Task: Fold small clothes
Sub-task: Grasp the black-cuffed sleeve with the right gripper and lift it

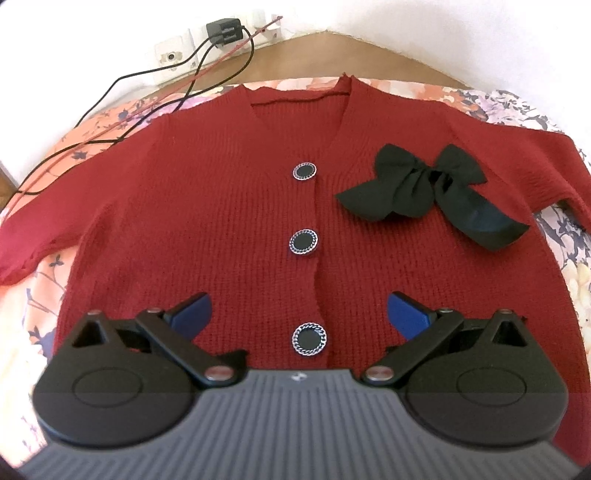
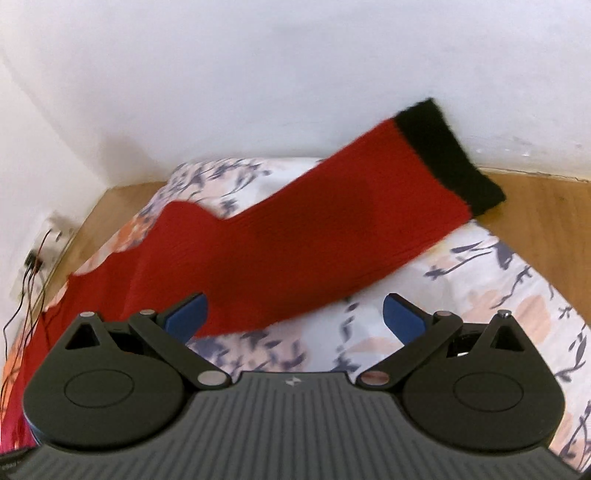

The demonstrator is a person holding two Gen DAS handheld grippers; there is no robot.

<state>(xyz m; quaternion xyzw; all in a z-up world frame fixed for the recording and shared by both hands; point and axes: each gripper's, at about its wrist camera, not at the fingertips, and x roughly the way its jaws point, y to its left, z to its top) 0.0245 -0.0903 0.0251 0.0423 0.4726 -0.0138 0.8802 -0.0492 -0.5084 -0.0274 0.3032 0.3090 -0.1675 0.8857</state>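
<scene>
Where tongs gape, cardigan beneath

floral bedsheet | black charger (plugged in) | wooden floor

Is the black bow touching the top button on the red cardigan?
Apart. The left wrist view shows bare red knit between the black bow and the top button.
</scene>
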